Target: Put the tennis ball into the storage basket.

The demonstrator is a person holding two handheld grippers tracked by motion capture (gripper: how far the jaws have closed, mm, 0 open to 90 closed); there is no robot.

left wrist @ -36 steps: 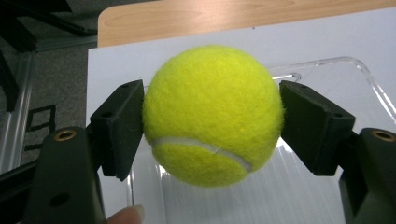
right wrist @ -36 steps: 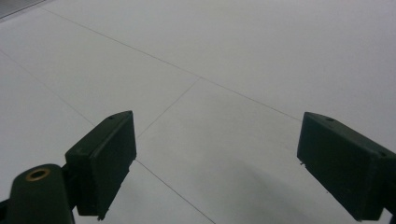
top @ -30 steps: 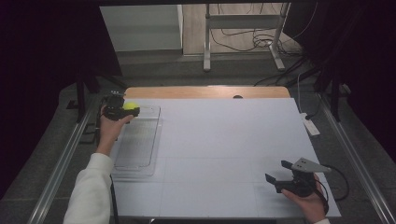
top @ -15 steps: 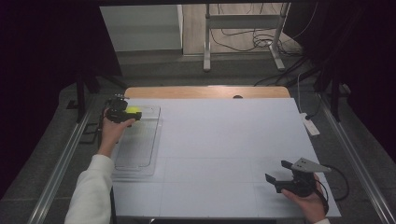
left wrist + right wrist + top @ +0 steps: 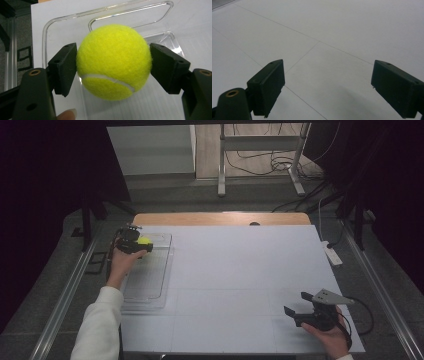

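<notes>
Between the left gripper's (image 5: pixel 113 72) pads (image 5: pixel 63 66), the tennis ball (image 5: pixel 113 61) sits clamped.

A: High view lighting? 
B: Dim room, black at 9 and 3 o'clock. Light falls from above onto the white counter (image 5: pixel 240 280), the brightest patch; floor at 12 o'clock is moderately lit. Slightly soft overall, a bit grainy.

A: Left gripper view? 
B: Sharp on the tennis ball (image 5: pixel 113 61), fuzz visible, evenly lit, darker underside at 6 o'clock. Glare lines on the clear tray (image 5: pixel 130 12) rim at 12 o'clock. Claw pads are dark, with little detail.

A: Right gripper view? 
B: Flat grey-white light, soft shadow on the counter between the pads toward 5 o'clock. Near pads slightly blurred, mild wide-angle stretch at the edges.
</notes>
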